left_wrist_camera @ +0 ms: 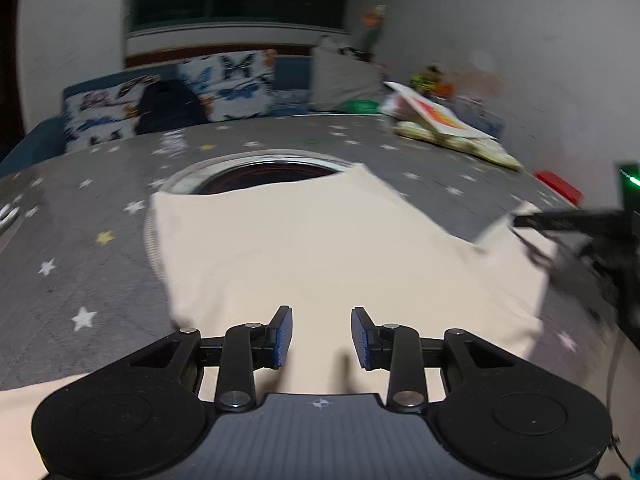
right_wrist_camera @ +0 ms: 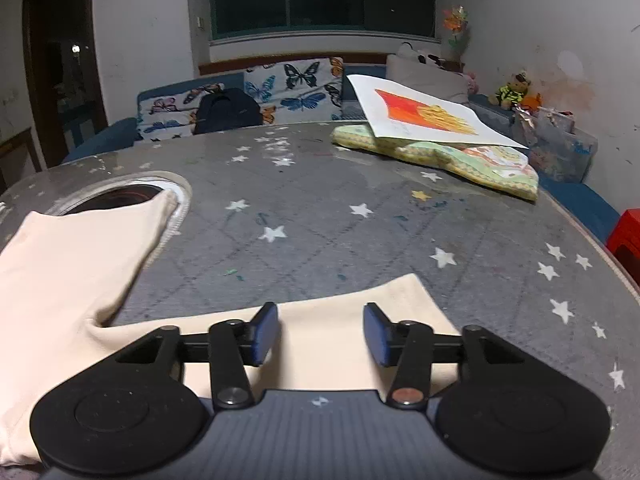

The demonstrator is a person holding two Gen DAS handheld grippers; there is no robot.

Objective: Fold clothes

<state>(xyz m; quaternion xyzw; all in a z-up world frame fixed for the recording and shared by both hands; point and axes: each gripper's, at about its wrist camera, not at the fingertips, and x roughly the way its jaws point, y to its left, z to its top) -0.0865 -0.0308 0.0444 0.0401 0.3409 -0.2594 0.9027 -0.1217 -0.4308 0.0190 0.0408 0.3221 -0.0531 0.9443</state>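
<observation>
A cream garment [left_wrist_camera: 320, 248] lies spread flat on the grey star-patterned table [left_wrist_camera: 80, 240]. My left gripper [left_wrist_camera: 321, 336] is open and empty, just above the garment's near part. In the right wrist view the same garment [right_wrist_camera: 60, 264] lies at the left, and one leg or sleeve [right_wrist_camera: 340, 320] runs under my right gripper [right_wrist_camera: 320, 334], which is open and empty with its blue pads [right_wrist_camera: 266, 332] on either side of the cloth. The right gripper also shows at the right edge of the left wrist view [left_wrist_camera: 560, 220].
A round hole with a metal rim [left_wrist_camera: 272, 172] is in the table behind the garment. A folded patterned cloth [right_wrist_camera: 452, 156] with a printed sheet [right_wrist_camera: 420, 112] on it lies at the far right. A butterfly-print sofa [right_wrist_camera: 280, 88] with a dark backpack [right_wrist_camera: 228, 110] stands beyond the table. A red stool [right_wrist_camera: 628, 236] is at the right.
</observation>
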